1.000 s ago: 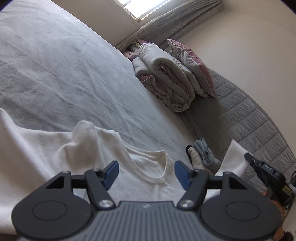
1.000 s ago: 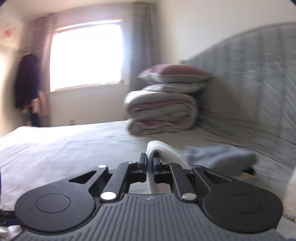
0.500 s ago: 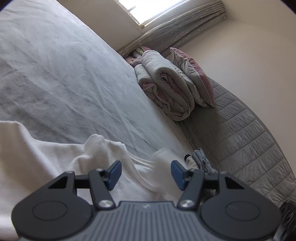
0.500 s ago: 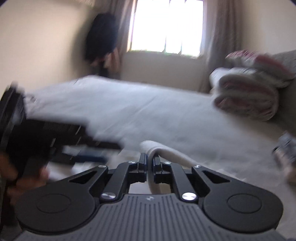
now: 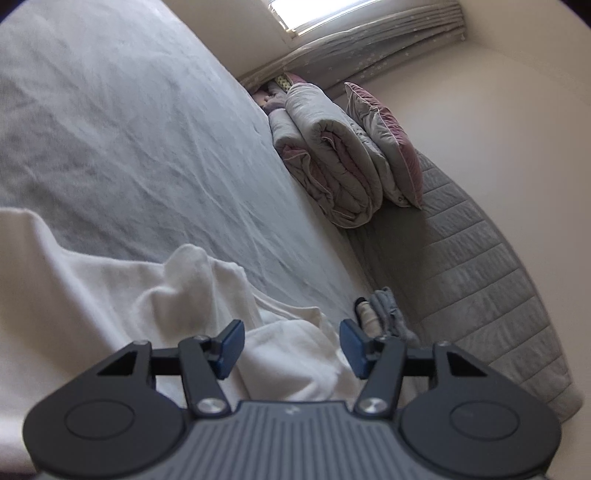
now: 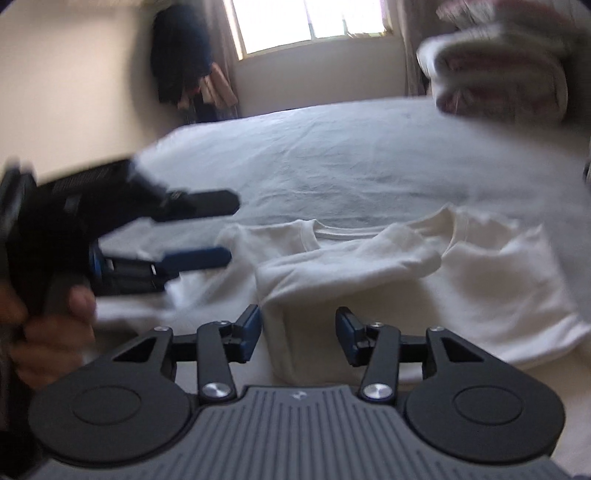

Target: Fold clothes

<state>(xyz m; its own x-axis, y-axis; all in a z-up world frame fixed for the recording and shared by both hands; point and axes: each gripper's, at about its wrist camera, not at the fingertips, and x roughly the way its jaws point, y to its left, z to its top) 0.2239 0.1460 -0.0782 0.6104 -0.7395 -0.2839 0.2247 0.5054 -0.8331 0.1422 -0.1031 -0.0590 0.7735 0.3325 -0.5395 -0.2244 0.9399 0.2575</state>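
A white T-shirt (image 6: 388,280) lies on the grey bed sheet (image 6: 351,158), with one sleeve side folded over its middle. It also shows in the left wrist view (image 5: 110,295), bunched under the gripper. My right gripper (image 6: 298,338) is open and empty just above the shirt's near folded edge. My left gripper (image 5: 291,343) is open and empty over the shirt near its collar. The left gripper also shows at the left of the right wrist view (image 6: 207,229), held in a hand.
A folded duvet (image 5: 332,162) and a pink-grey pillow (image 5: 388,140) are stacked against the quilted headboard (image 5: 480,280). Small folded grey and white clothes (image 5: 380,314) lie by the headboard. Dark clothes (image 6: 184,55) hang beside the window (image 6: 310,22).
My right gripper swung left over the shirt, carried the white fabric across, then opened and let it go. The sleeve side now lies folded over the shirt. My left gripper stayed open.
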